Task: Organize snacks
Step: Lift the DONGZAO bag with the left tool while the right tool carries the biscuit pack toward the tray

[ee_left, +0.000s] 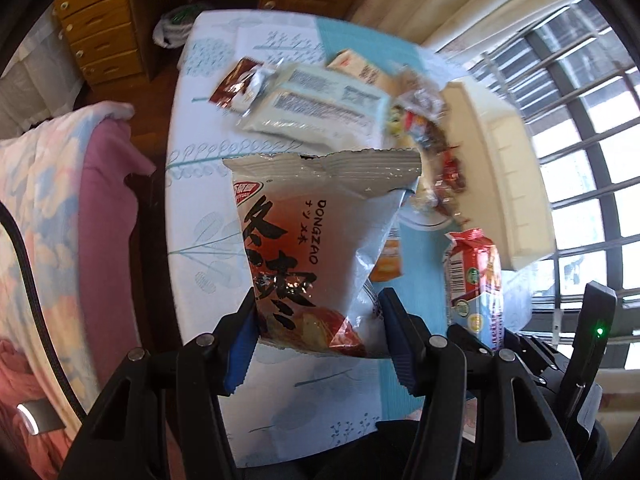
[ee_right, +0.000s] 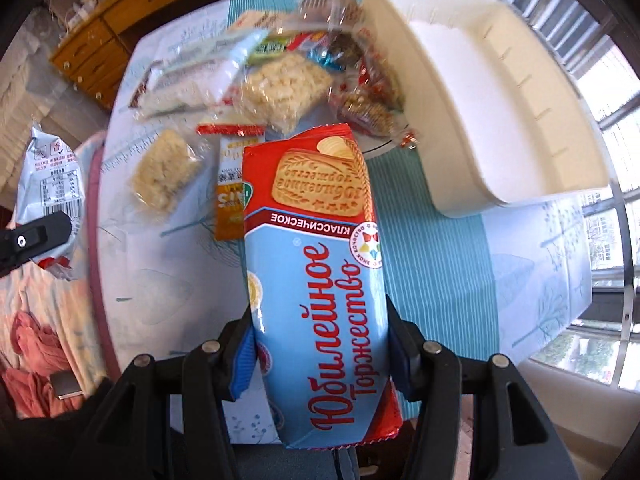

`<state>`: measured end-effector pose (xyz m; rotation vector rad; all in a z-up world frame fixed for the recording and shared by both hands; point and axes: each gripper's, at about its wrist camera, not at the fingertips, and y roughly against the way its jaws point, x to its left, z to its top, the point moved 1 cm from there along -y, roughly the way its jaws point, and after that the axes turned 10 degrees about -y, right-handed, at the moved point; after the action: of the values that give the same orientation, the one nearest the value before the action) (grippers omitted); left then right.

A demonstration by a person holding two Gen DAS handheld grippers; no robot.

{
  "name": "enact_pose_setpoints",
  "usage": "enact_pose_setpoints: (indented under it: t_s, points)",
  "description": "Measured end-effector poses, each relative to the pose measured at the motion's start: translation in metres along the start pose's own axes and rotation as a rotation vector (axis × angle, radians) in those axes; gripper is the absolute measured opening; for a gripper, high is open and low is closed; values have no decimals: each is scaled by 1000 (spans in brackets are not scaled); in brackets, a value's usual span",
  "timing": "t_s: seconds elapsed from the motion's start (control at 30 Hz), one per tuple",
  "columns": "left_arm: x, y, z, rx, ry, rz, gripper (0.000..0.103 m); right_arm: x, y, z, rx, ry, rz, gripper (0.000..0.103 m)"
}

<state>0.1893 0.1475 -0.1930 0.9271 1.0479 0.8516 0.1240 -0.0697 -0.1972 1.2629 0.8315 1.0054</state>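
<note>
My left gripper (ee_left: 318, 332) is shut on a silver and red Dongzao snack bag (ee_left: 316, 248) and holds it above the table; the bag also shows at the left of the right wrist view (ee_right: 50, 188). My right gripper (ee_right: 320, 344) is shut on a blue and red biscuit pack (ee_right: 316, 264), held above the table; it also shows in the left wrist view (ee_left: 474, 276). A white bin (ee_right: 492, 92) stands at the table's right side, also seen in the left wrist view (ee_left: 500, 168). Loose snacks lie beyond both held packs.
The table has a white and teal leaf-print cloth (ee_right: 440, 248). On it lie rice crisp bars (ee_right: 164, 176), an orange sachet (ee_right: 230, 200), a large white pack (ee_left: 320, 104) and wrapped candies (ee_right: 360, 100). A bed with a quilt (ee_left: 48, 216) is left; wooden drawers (ee_left: 100, 36) behind; window (ee_left: 592, 160) right.
</note>
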Motion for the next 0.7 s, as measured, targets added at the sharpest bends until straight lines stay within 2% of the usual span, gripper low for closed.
enact_pose_setpoints:
  t_s: [0.2,0.37,0.53,0.7]
  points:
    - [-11,25,-7,-114,-31,-108,57,0,13,-19,-55,1,21,55]
    - [-28,51,-8,-227,-77,-152,57,1,36,-21,-116,20,47,55]
    - [-43,72,-4,-311,-110,-170,57,-1,51,-11,-159,27,96,54]
    - [-64,83,2,-357,-102,-136,57,-12,67,6,-206,64,137,54]
